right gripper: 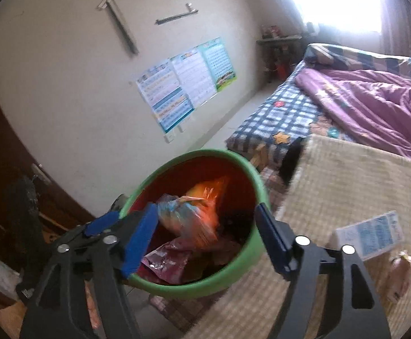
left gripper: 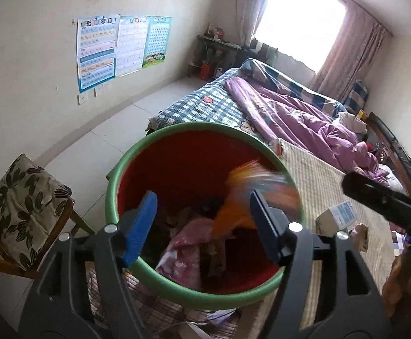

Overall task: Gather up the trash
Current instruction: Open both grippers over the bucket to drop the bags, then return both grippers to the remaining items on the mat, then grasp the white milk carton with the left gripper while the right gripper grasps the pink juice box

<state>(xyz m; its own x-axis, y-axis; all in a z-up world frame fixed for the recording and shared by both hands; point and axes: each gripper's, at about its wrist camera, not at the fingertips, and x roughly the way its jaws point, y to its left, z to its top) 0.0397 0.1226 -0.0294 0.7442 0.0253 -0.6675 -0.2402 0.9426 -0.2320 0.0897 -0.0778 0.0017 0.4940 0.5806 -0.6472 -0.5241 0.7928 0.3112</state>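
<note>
A red bin with a green rim [left gripper: 112,195] stands against the bed; it also shows in the right wrist view [right gripper: 257,186]. It holds a pink wrapper [left gripper: 182,243] and dark scraps. An orange and blue snack wrapper [left gripper: 250,186], blurred by motion, is in the air inside the bin, touching neither gripper; it also shows in the right wrist view [right gripper: 194,217]. My left gripper [left gripper: 204,226] is open over the near rim of the bin. My right gripper [right gripper: 206,234] is open just above the bin, with the wrapper between and beyond its fingers.
A white and blue carton [right gripper: 372,234] and a small wrapper [right gripper: 400,276] lie on the woven mat [right gripper: 346,175] of the bed. A purple quilt [left gripper: 298,113] covers the far side. A cushioned wooden chair [left gripper: 21,209] stands left of the bin.
</note>
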